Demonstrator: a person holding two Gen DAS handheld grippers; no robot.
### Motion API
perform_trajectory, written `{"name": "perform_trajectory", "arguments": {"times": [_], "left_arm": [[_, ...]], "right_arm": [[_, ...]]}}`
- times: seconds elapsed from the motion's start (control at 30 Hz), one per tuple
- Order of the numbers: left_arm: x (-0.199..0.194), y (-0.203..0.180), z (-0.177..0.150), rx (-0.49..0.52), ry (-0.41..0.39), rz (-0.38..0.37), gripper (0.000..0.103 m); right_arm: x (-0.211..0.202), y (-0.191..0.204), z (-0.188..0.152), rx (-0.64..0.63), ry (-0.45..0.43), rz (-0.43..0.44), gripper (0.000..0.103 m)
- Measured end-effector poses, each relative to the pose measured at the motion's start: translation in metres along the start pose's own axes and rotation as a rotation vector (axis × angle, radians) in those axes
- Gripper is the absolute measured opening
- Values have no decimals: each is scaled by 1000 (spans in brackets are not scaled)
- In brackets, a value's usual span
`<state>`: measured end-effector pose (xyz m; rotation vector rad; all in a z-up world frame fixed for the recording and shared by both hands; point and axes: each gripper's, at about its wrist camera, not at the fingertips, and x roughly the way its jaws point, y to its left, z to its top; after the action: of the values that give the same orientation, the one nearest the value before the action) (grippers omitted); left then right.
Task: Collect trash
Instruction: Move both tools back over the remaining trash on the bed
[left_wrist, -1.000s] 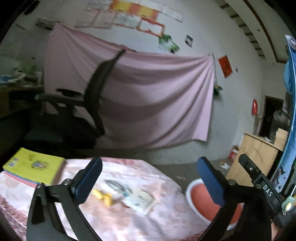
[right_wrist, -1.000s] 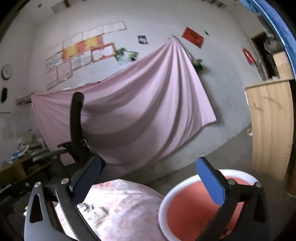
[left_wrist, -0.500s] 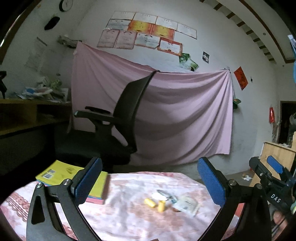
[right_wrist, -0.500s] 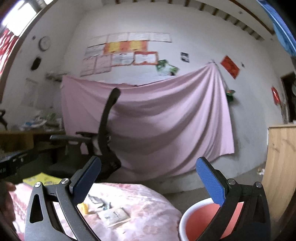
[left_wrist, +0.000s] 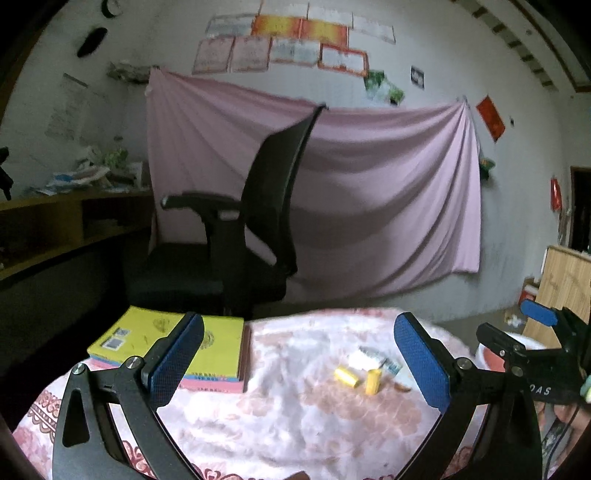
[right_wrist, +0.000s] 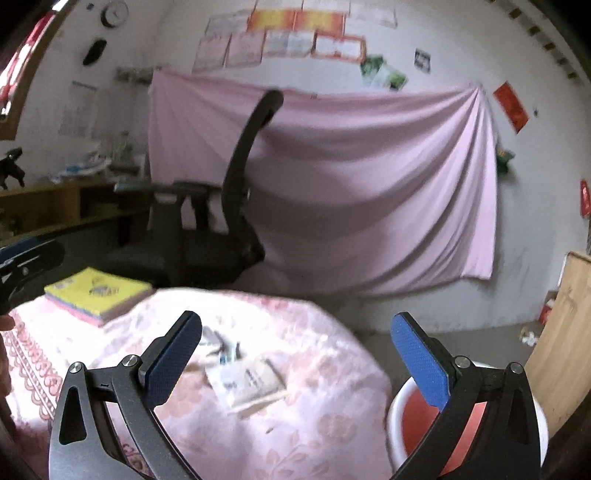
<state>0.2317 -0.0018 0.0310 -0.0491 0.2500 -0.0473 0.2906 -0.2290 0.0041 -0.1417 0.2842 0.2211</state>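
Trash lies on the pink flowered tablecloth (left_wrist: 295, 417): two small yellow cylinders (left_wrist: 346, 377) and crumpled white wrappers (left_wrist: 365, 359). In the right wrist view a flat white packet (right_wrist: 246, 380) and small wrappers (right_wrist: 225, 347) lie ahead on the cloth. My left gripper (left_wrist: 298, 363) hangs open above the table's near side, nothing between its fingers. My right gripper (right_wrist: 295, 360) is open too, above the table's right edge. A red basin with a white rim (right_wrist: 397, 410) stands on the floor right of the table. The right gripper (left_wrist: 532, 336) shows at the left wrist view's right edge.
A yellow book on a pink one (left_wrist: 147, 339) lies at the table's far left. A black office chair (left_wrist: 243, 236) stands behind the table before a pink sheet on the wall. A wooden cabinet (right_wrist: 565, 332) stands at the right, a cluttered shelf (left_wrist: 74, 206) at the left.
Both views have swung left and levelled, bringing more of the table, the book and the trash into sight. Both grippers stay open and empty.
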Motion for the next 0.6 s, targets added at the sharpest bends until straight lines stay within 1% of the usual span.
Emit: {"name": "perform_trajectory", "arguments": {"times": [0.2,0.37,0.43,0.47,0.53,0.6], "left_arm": [[30,2,-8,-16,145,-20,100],[48,6,-14,-54,244,-65,98],[51,6,-15,-65,278,-87,91],[55,6,-16,-72,301,-98,89],[59,6,-18,-78,328,-112,83],[64,4,-19,-83,359,-127,78]], "right_arm": [[35,-2,-9,20,187,39,103],[54,3,-15,11,304,92,102],[62,6,-17,-1,349,133,99],[67,8,-18,-7,374,154,97],[80,11,-22,-17,435,193,89],[88,13,-25,-19,481,219,86]]}}
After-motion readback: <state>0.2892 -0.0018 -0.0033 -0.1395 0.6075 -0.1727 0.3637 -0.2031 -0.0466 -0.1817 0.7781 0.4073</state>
